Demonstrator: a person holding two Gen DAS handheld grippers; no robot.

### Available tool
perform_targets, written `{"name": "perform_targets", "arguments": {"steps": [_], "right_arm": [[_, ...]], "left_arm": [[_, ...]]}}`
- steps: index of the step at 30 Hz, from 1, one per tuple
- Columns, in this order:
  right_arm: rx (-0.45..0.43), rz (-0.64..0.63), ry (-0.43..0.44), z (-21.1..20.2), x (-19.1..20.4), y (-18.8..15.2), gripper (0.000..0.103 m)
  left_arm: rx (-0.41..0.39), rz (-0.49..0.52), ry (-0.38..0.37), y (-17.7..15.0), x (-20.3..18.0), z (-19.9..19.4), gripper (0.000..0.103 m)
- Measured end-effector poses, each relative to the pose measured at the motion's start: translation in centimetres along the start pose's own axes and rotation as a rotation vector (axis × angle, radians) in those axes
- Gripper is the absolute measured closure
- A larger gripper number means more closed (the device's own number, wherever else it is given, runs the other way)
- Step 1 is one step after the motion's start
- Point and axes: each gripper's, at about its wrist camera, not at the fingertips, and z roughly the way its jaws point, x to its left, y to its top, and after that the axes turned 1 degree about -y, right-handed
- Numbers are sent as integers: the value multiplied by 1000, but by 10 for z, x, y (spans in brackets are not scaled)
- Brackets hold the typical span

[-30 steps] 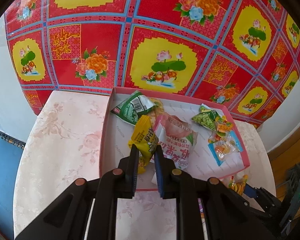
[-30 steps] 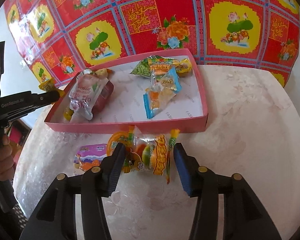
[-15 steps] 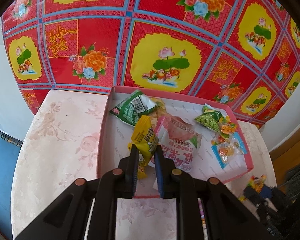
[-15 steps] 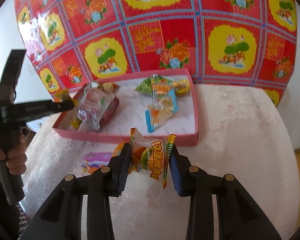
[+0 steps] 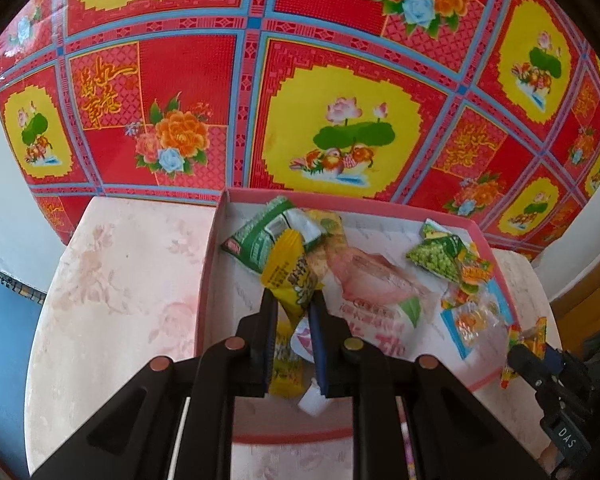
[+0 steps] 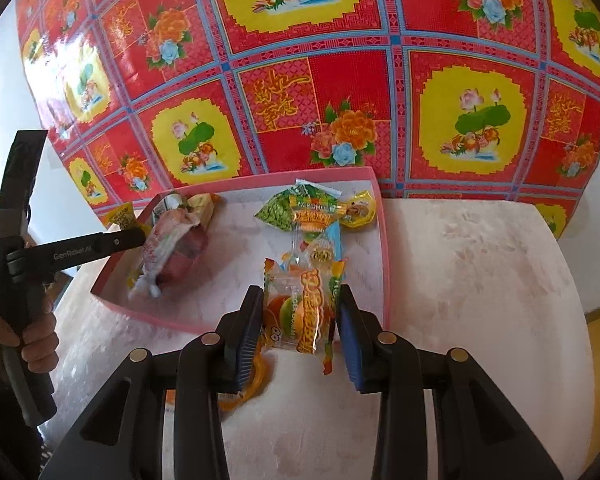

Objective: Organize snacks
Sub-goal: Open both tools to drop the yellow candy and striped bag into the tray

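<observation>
A round table [image 6: 480, 280] with a pale pink flowered cover stands against a red and yellow patterned cloth [image 6: 340, 80]. A shallow pink tray [image 6: 386, 264] lies at the table's far edge, touching the cloth.

In the tray, a large pink packet [image 5: 380, 284] lies near the middle, a green packet [image 5: 256, 240] in the far left corner as the left wrist view shows it, and a green pea packet [image 5: 436, 256] with a clear blue-edged packet [image 5: 472, 320] toward the right wall.

The left gripper [image 5: 294, 312] tilts steeply down over the tray's near left part, its jaws clamped tight on a yellow packet [image 5: 290, 276] that stands up between them above the tray floor. In the right wrist view a hand [image 6: 36, 340] grasps its handle at the left.

The right gripper [image 6: 298, 320] points nearly level over the tray's near wall, jaws pressed on both sides of an orange candy packet [image 6: 300, 308] held clear of the table. Another orange wrapper [image 6: 240, 394] lies on the table just below it.
</observation>
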Motion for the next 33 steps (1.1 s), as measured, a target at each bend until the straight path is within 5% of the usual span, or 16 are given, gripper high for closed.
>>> {"name": "perform_targets", "arguments": {"steps": [16, 19, 33], "right_arm": [[7, -3, 9, 21, 2, 6, 67], [14, 3, 6, 23, 0, 6, 66], [-13, 8, -3, 12, 0, 7, 54]], "left_arm": [[27, -13, -7, 4, -6, 23, 87], [27, -7, -8, 4, -10, 23, 76], [7, -5, -7, 0, -7, -7, 58]]}}
